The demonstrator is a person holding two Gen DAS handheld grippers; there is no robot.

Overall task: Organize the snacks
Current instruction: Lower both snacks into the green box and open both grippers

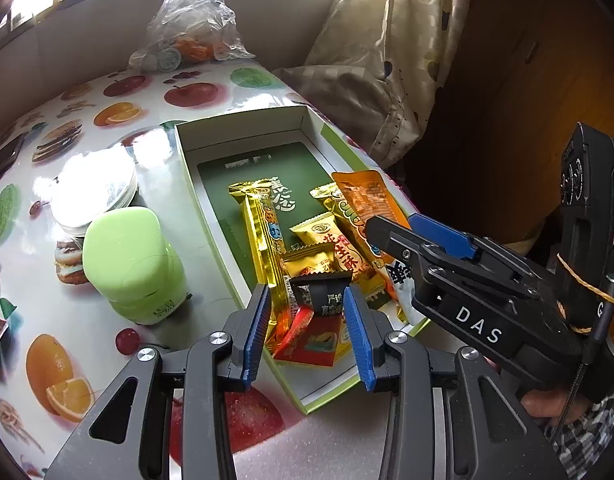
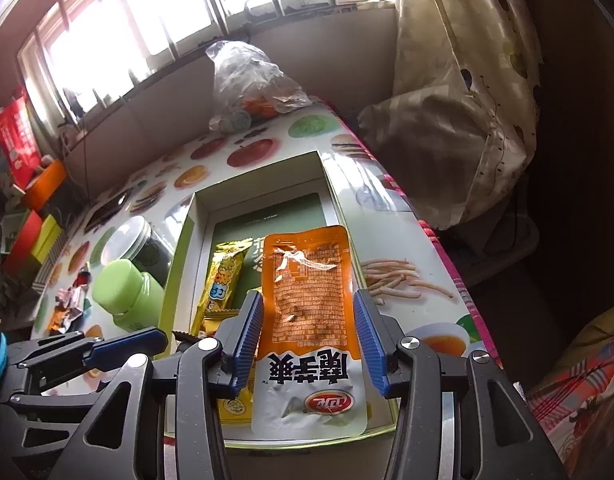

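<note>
Presently: box [image 1: 187, 168] on fruit-print table [image 1: 107, 280] holding snack packets; left gripper [image 1: 307, 332] spread above a black packet [image 1: 323, 292], right gripper [image 2: 309, 344] spread around orange-white pouch [image 2: 311, 300], neither clamped.

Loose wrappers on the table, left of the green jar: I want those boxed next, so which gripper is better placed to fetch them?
Probably left. The left gripper is open and empty over the box, nearer the loose wrappers. The right gripper straddles the orange pouch at the box's far side.
</note>
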